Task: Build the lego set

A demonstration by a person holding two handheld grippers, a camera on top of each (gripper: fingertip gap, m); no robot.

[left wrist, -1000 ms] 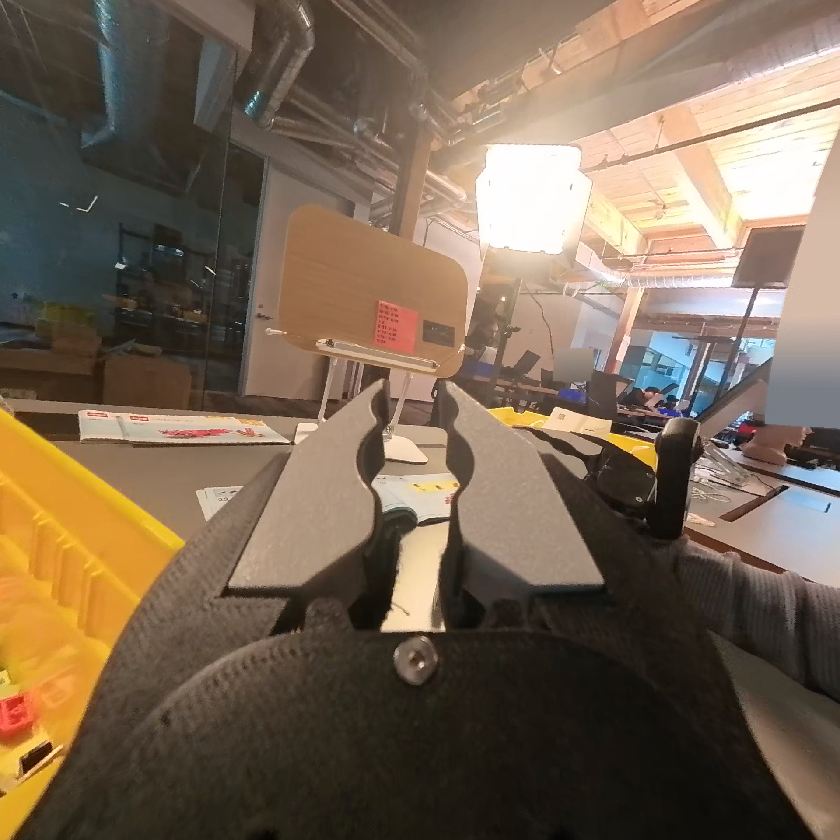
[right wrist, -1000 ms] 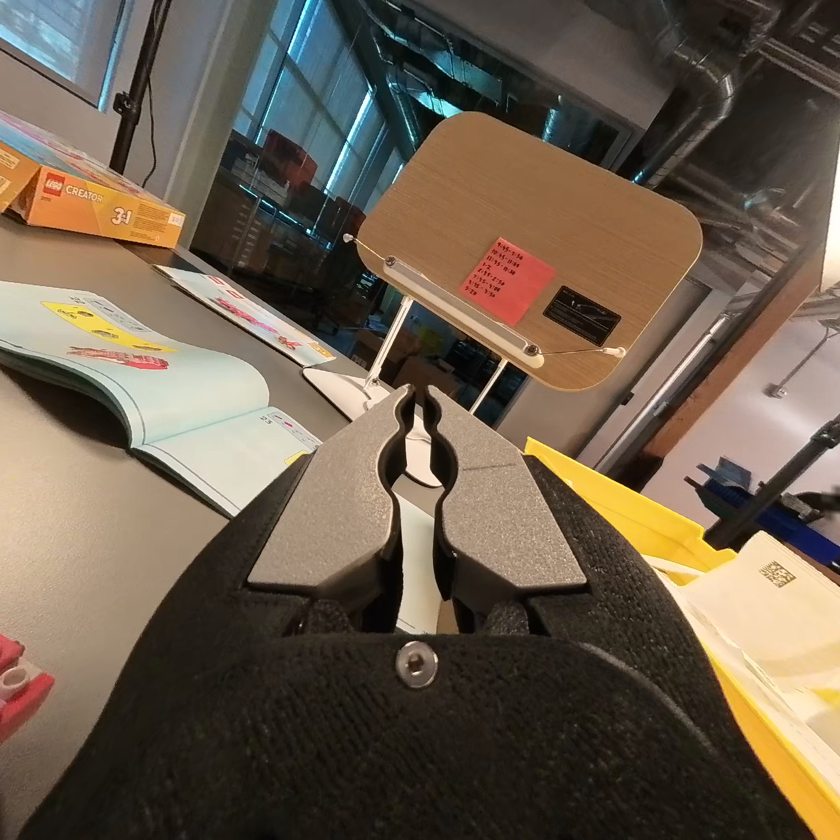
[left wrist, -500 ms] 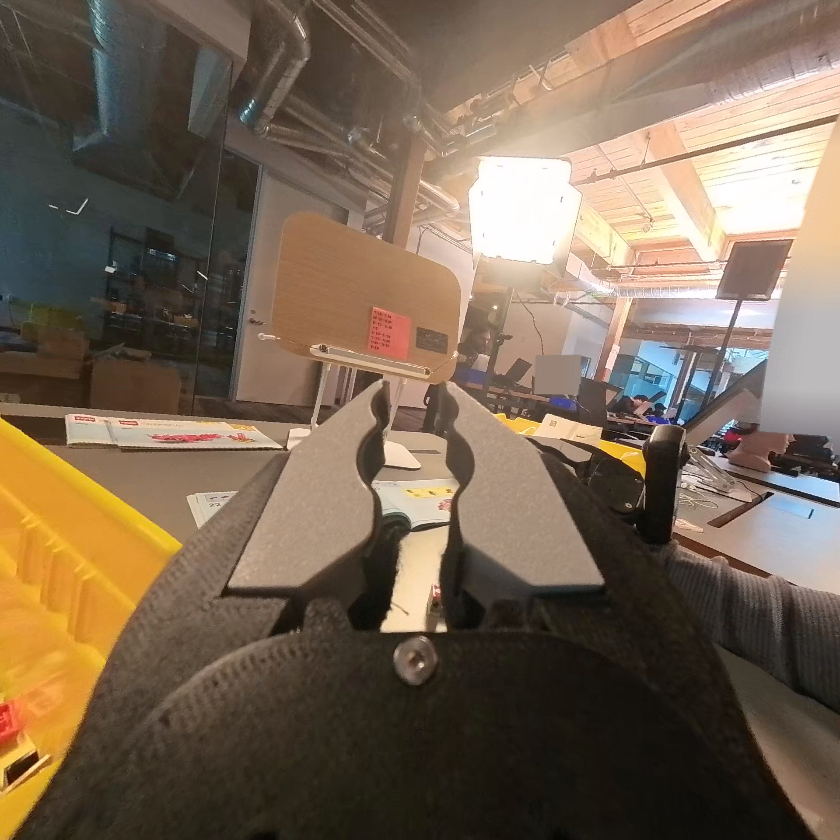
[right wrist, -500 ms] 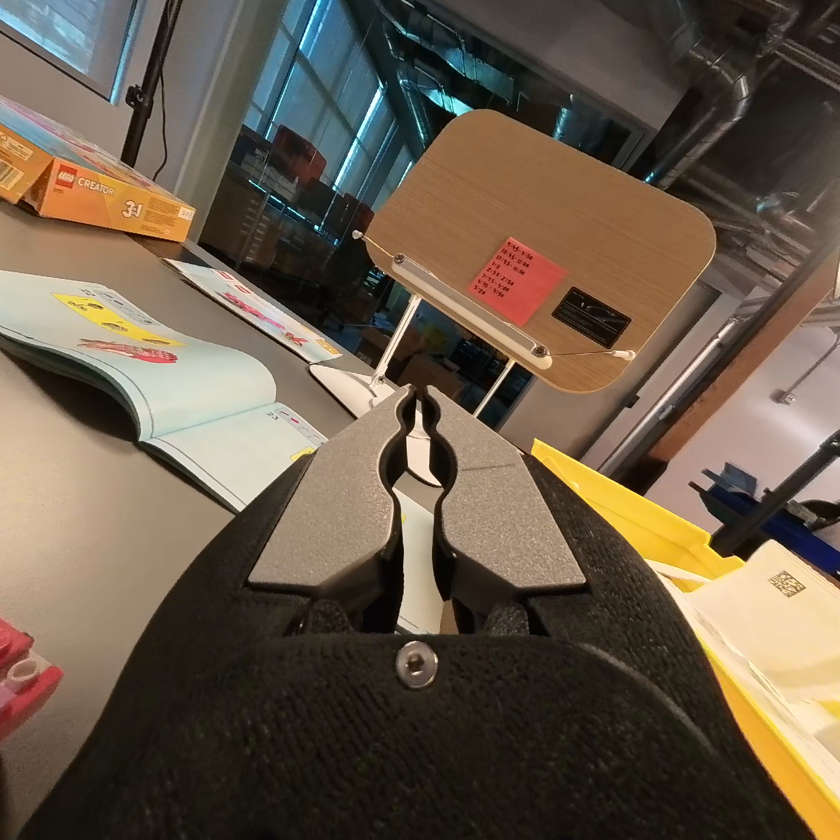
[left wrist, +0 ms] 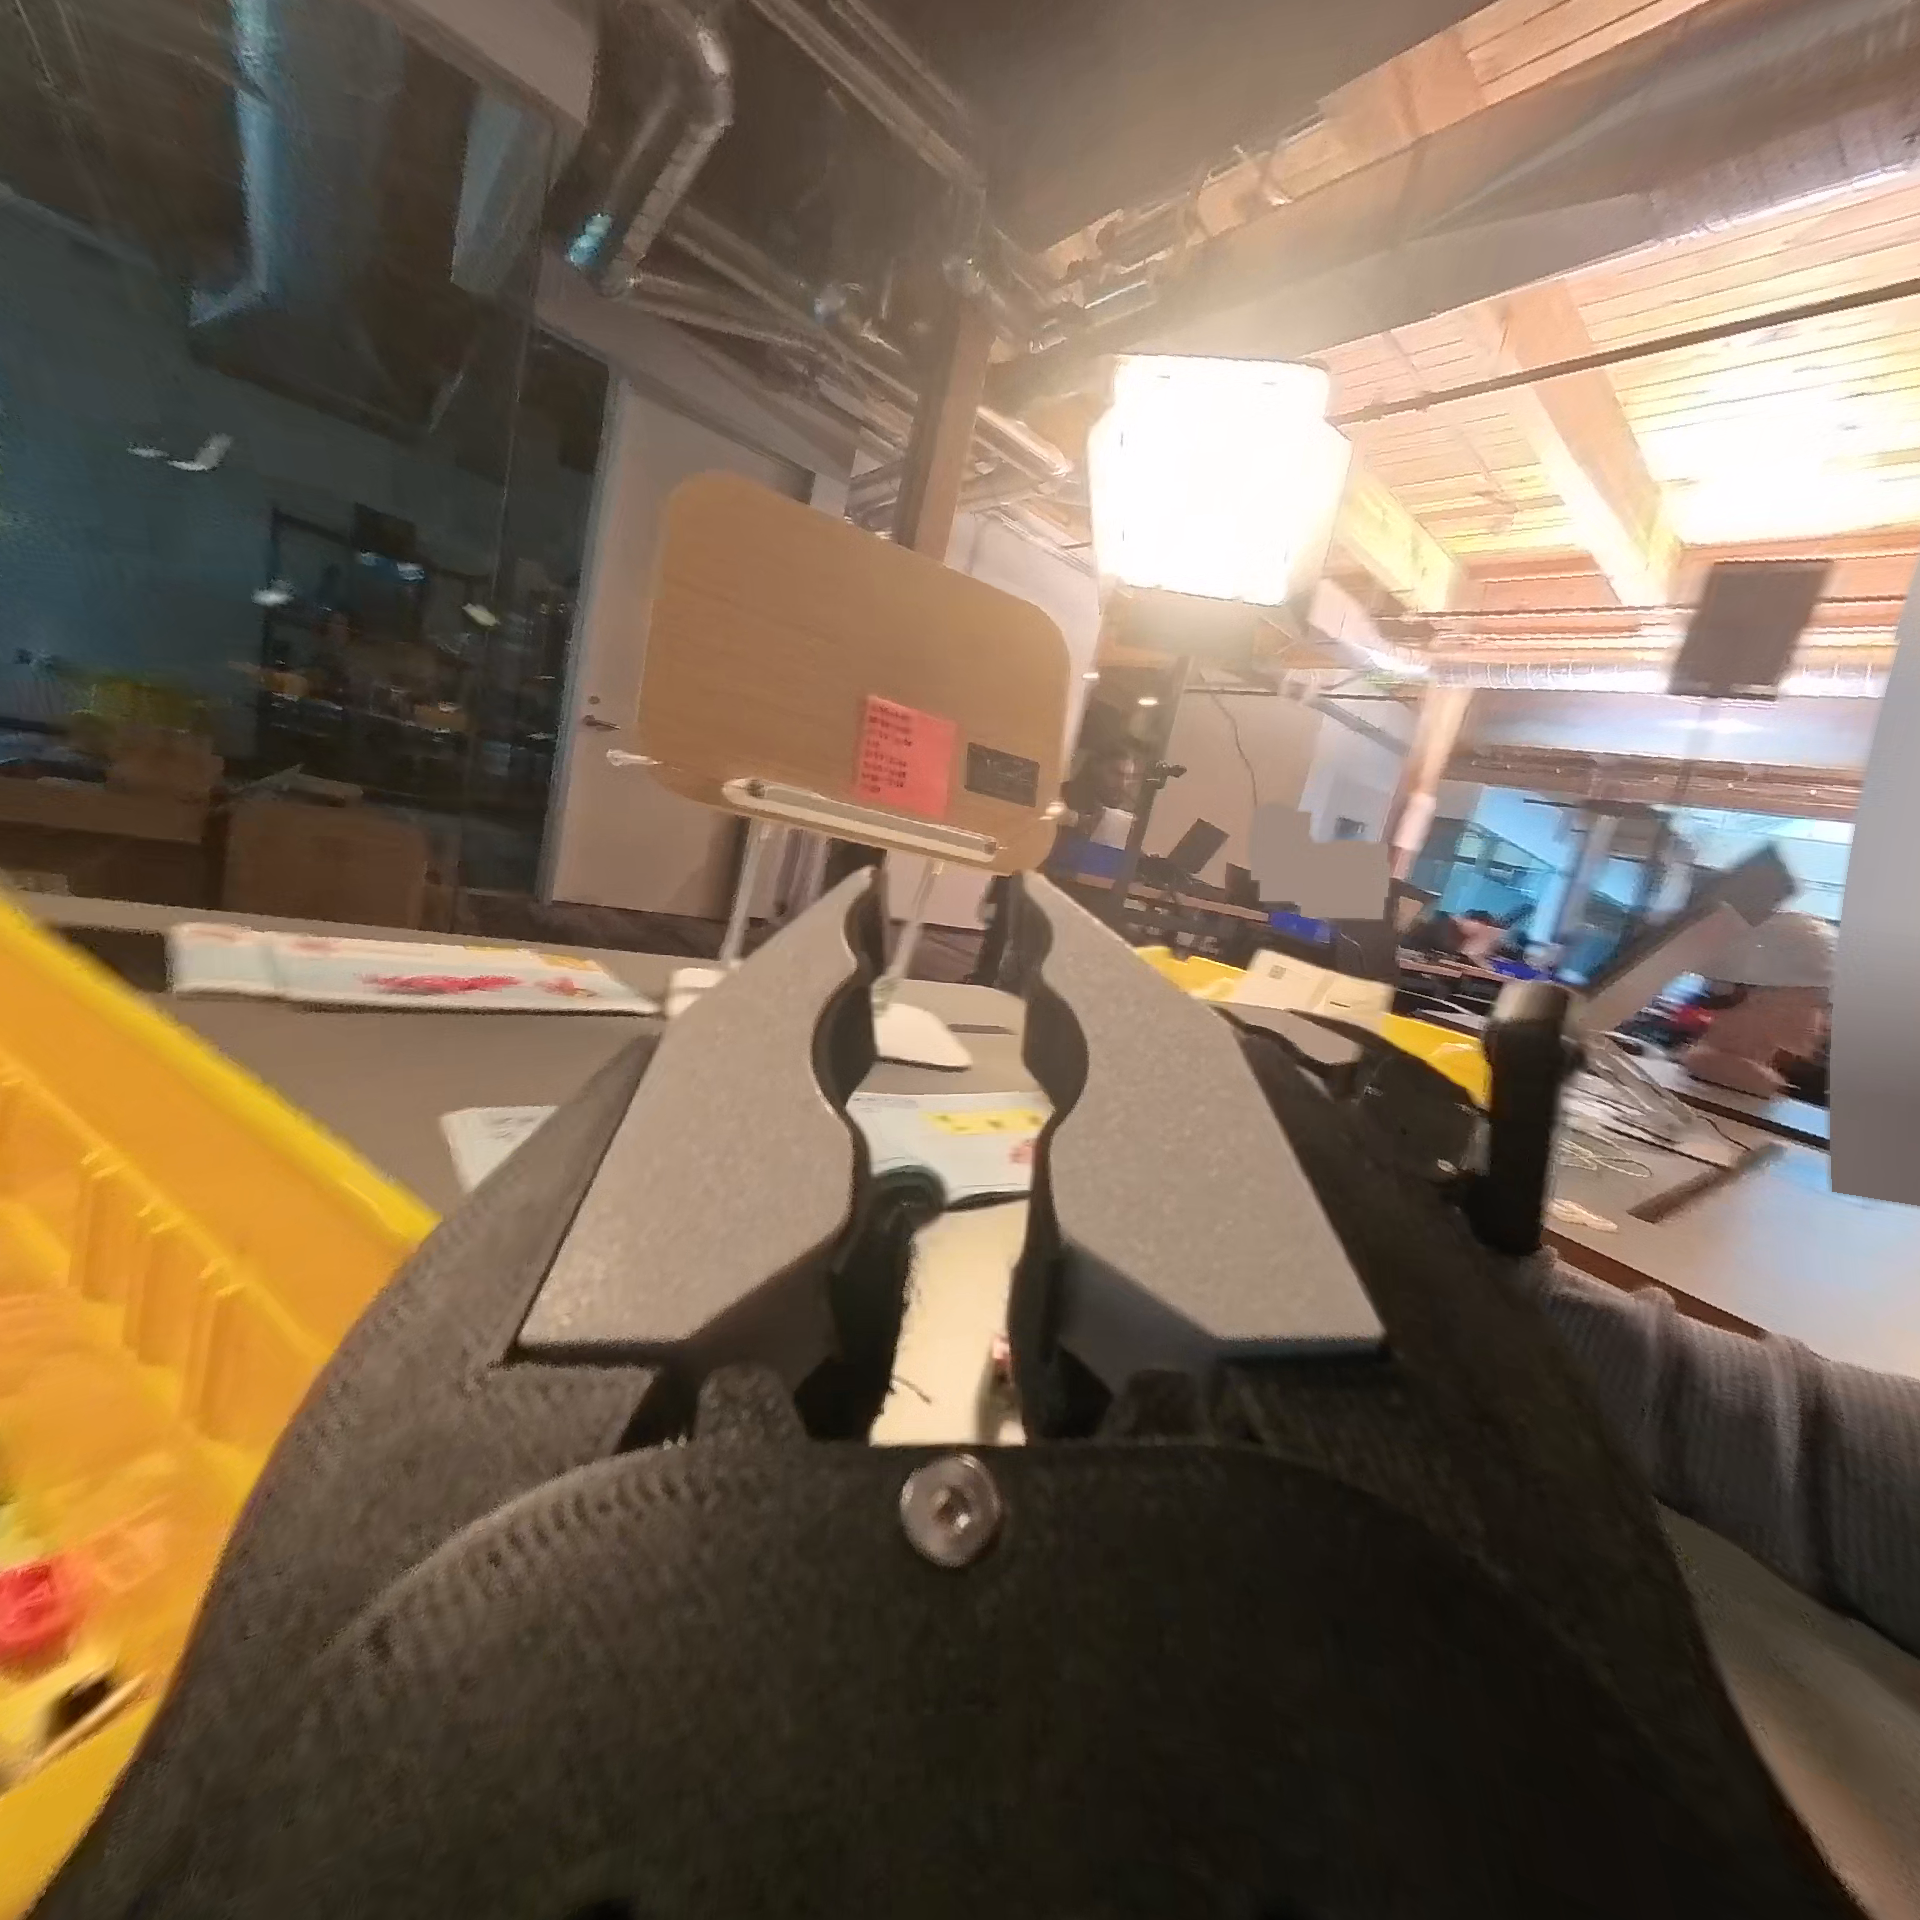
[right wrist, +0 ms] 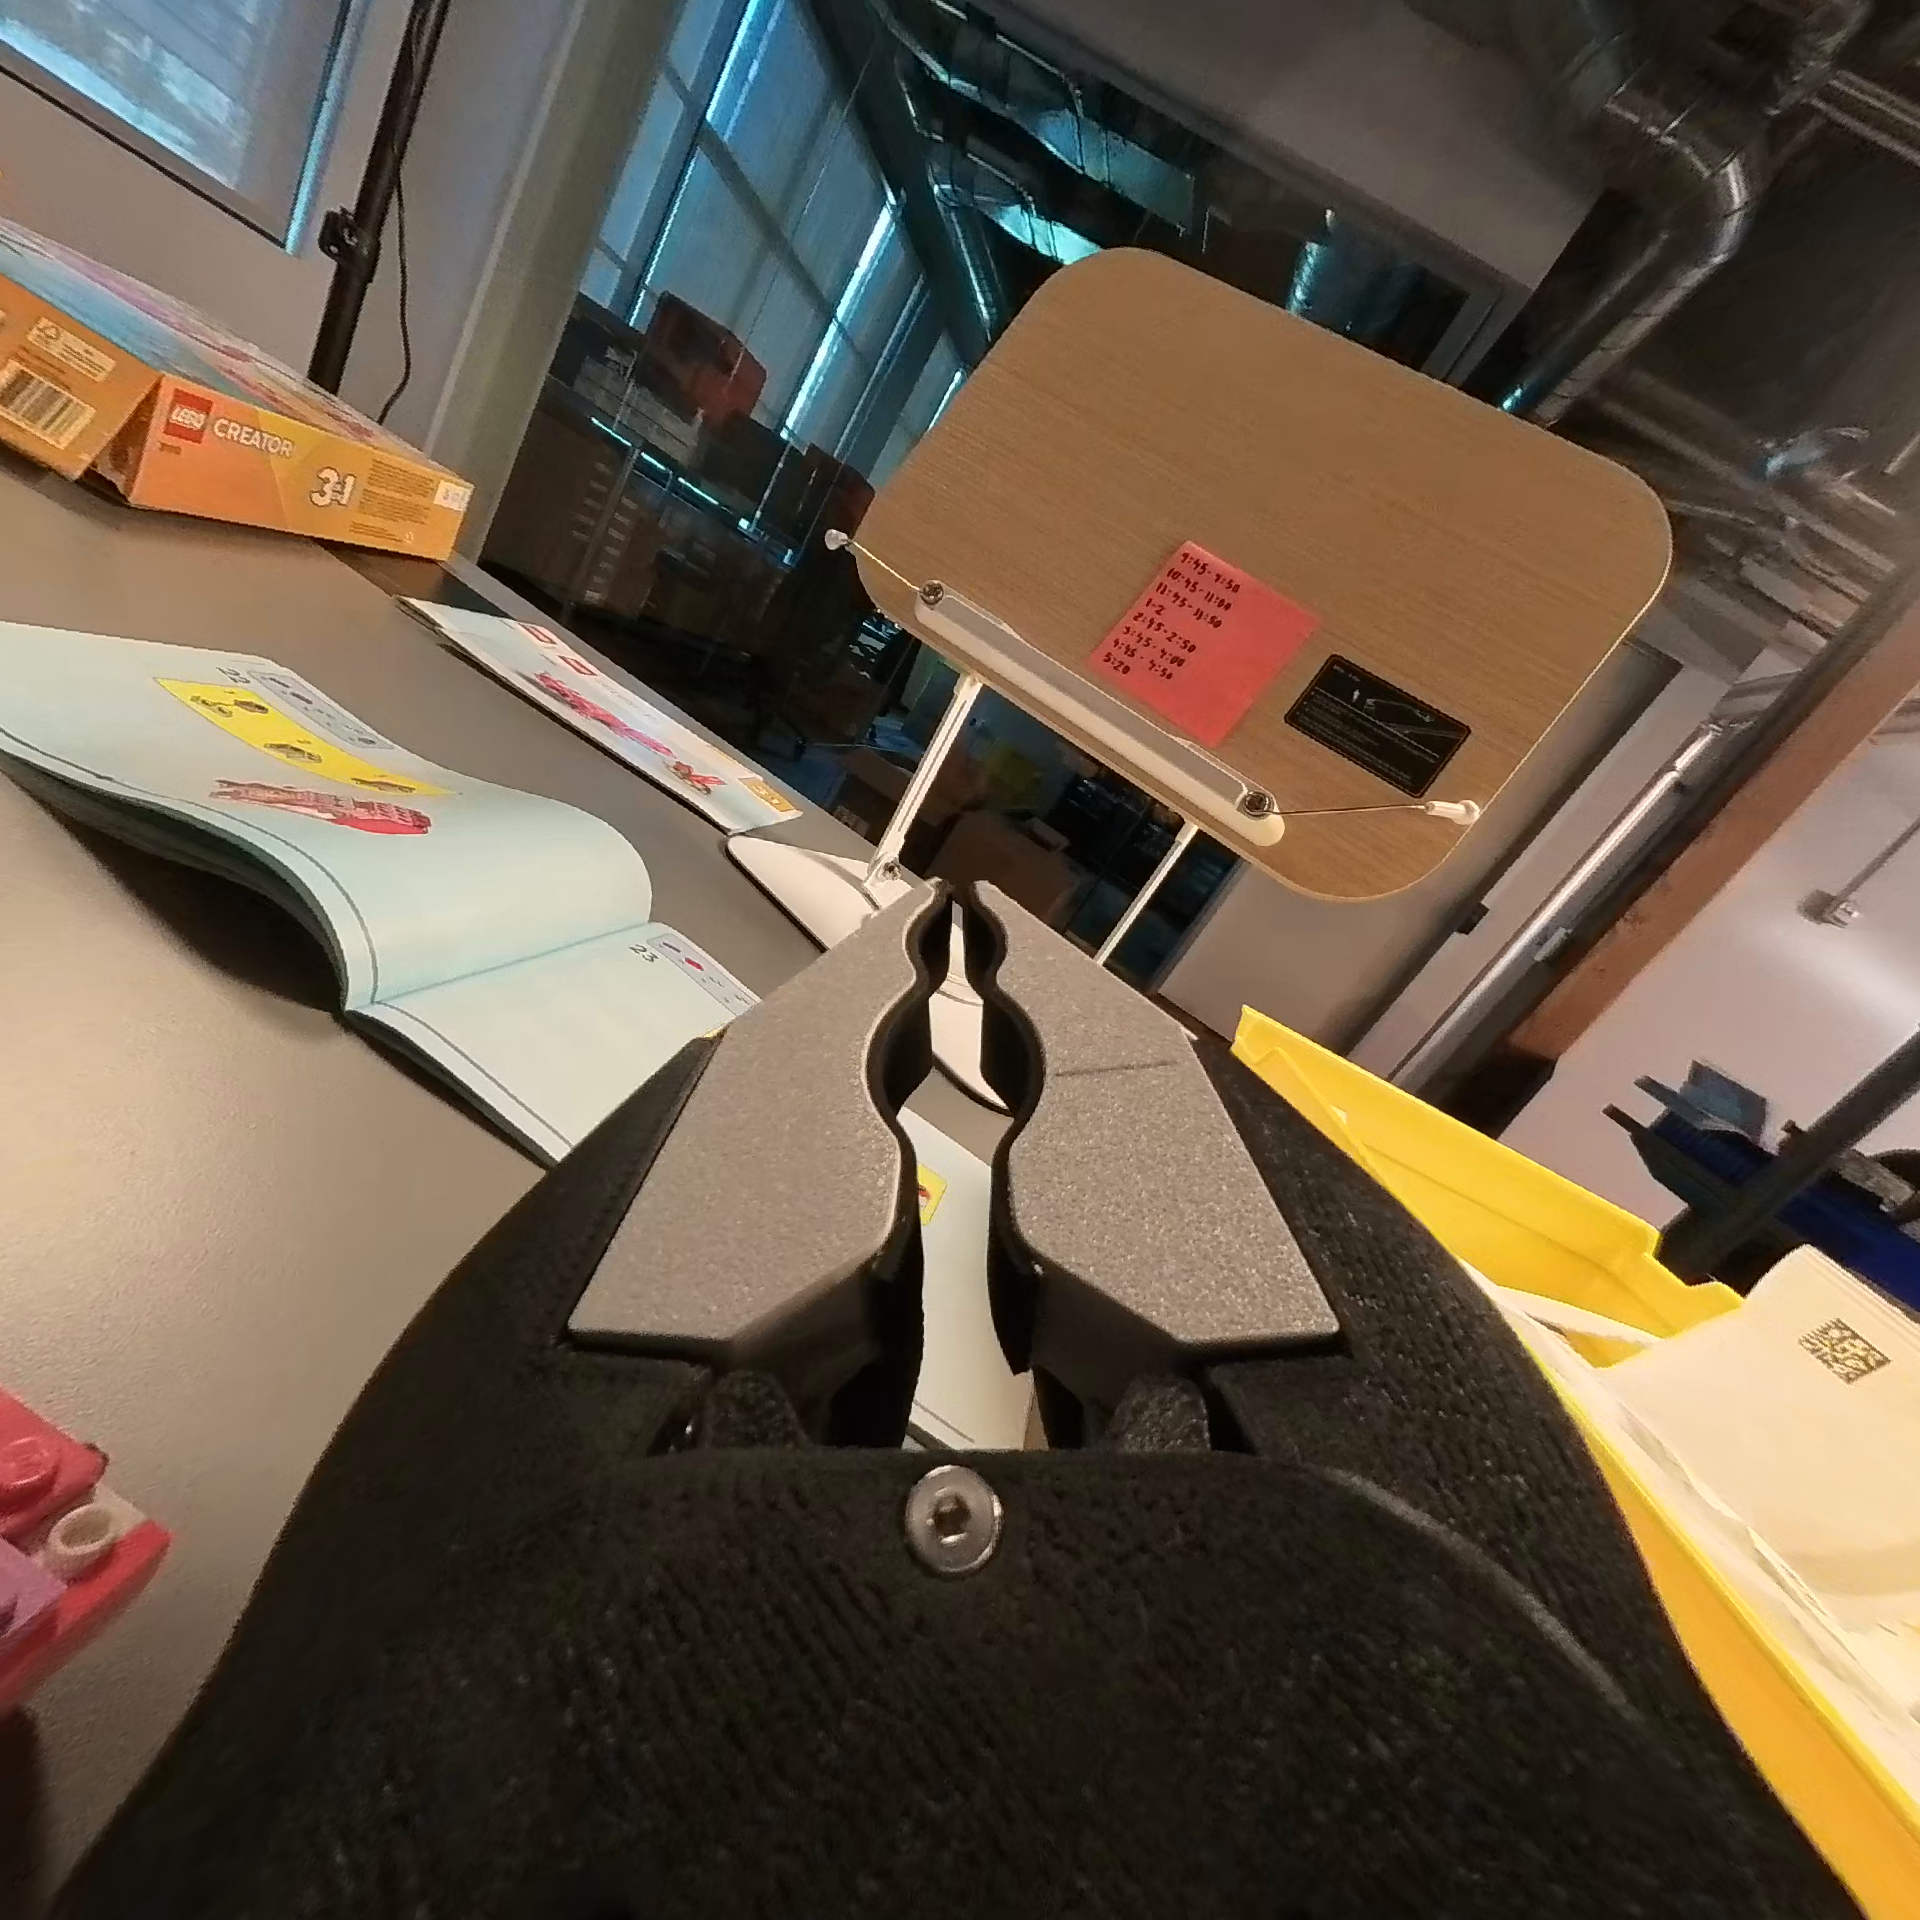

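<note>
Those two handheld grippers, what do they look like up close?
Each gripper, left and right, has two grey, grainy-textured fingers with wavy inner edges, set in a black, rough-textured rounded body with one silver hex screw. The person's sleeve is grey ribbed knit.

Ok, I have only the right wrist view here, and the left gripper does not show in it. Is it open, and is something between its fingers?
Observer: The left gripper is open. Nothing sits between its fingers; only the wooden book stand shows far behind the gap.
Operator: What is beside it on its left?
Observer: Another yellow bin, not the one you see, with a small red piece blurred inside it.
Operator: And on its right?
Observer: A grey sleeve that reaches to an upright black handle.
</note>
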